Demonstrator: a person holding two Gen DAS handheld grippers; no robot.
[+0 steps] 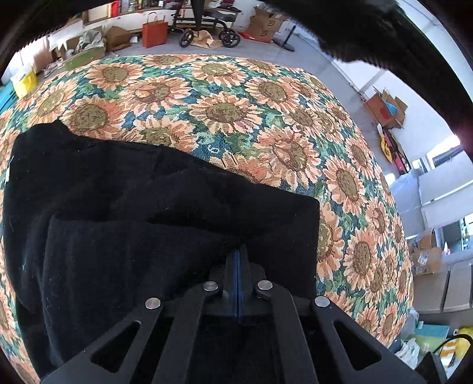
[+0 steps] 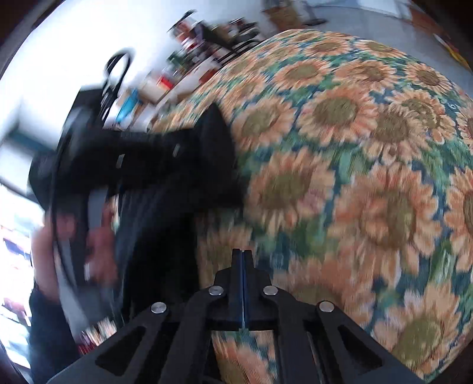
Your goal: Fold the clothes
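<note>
A black knit garment lies folded on the sunflower-print cloth that covers the table. My left gripper is shut, its tips over a fold of the garment; whether it pinches the cloth I cannot tell. In the blurred right wrist view my right gripper is shut and empty above the sunflower cloth. The black garment shows to its left, with the left gripper and the hand holding it over it.
Beyond the table's far edge are a red paper bag, cardboard boxes and a wheeled walker. More boxes stand along the right wall. A dark blurred shape covers the top right.
</note>
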